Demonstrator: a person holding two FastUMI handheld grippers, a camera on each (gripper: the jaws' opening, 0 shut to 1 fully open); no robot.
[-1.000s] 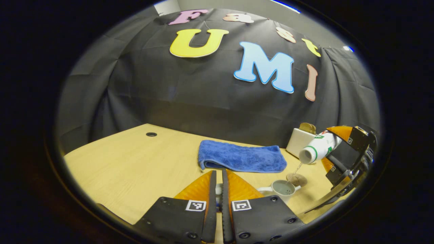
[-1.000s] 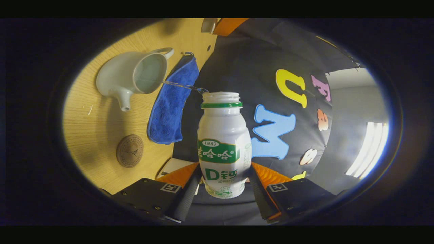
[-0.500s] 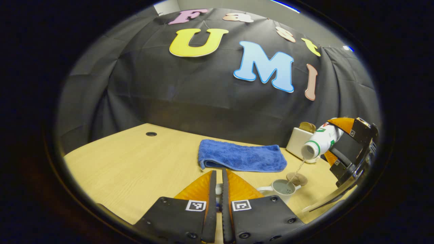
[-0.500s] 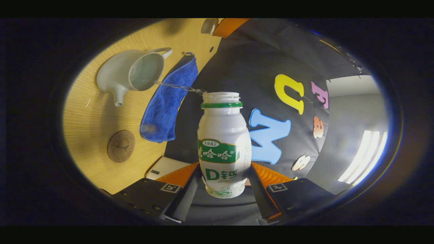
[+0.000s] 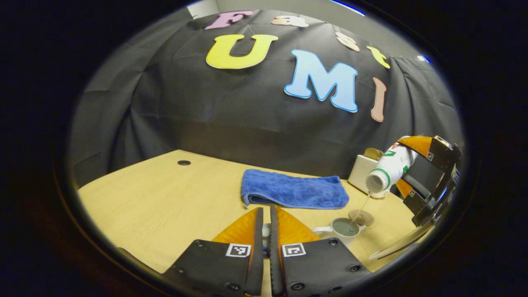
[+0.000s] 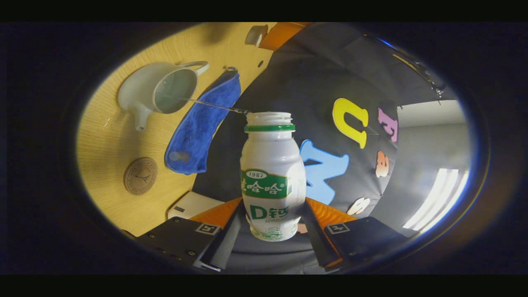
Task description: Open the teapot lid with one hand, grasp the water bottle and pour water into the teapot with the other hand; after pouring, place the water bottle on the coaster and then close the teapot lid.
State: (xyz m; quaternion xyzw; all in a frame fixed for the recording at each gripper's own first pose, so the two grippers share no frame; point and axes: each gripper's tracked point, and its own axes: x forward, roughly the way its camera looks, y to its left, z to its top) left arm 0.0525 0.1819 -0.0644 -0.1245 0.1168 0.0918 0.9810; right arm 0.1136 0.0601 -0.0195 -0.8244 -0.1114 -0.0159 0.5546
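Now the pouring step is going on. On the left, the left gripper (image 5: 266, 231) is keeping its fingers almost together, and a small pale thing is sitting between them, probably the lid, though I cannot tell for sure. Further right, the open teapot (image 6: 159, 93) is standing on the table (image 5: 165, 194) and receiving a thin stream. The right gripper (image 6: 272, 229) is squeezing the tilted water bottle (image 6: 272, 177). Next, I judge, the bottle must be brought upright and set on the coaster (image 6: 140, 175).
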